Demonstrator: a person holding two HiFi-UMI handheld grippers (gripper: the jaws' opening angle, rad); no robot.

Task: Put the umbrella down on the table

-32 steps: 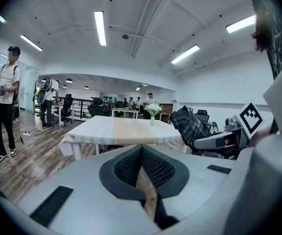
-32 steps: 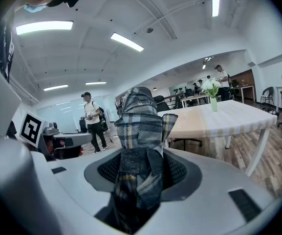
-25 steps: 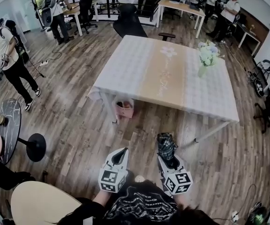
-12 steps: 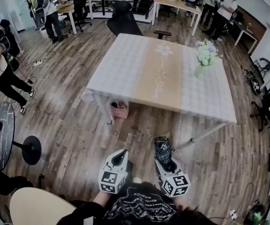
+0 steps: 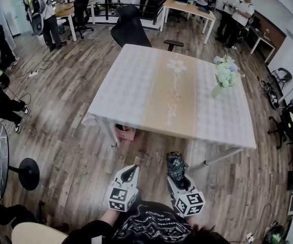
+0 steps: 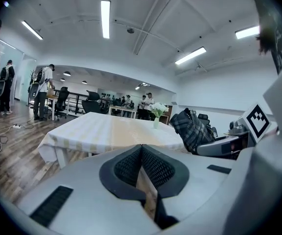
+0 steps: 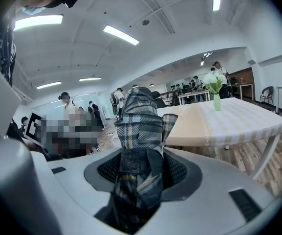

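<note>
Right gripper: My right gripper (image 5: pixel 177 177) clamps a folded plaid umbrella (image 5: pixel 175 161). The jaws stand partly apart, and the cloth bundle fills the gap between the ribbed pads (image 7: pixel 180 173).
Umbrella: It sticks out past my jaw tips, its strap wrapped round it, and points toward the table. It hangs over the wood floor (image 5: pixel 75 136), short of the table's near edge, and touches neither.
Left gripper: My left gripper (image 5: pixel 132 169) is beside the right one. Its jaws are closed, pad tips meeting, with nothing in them.
Table: The square table (image 5: pixel 131 85) wears a pale checked cloth with a tan runner down the middle.
On the table: A vase of white flowers (image 5: pixel 223 72) stands near the right edge, toward the far right corner.
Under the table: A pink basket (image 5: pixel 125 132) sits by the near left leg.
Beyond: A black office chair (image 5: pixel 128 29) is at the far edge, and people stand by desks at the back of the room.
</note>
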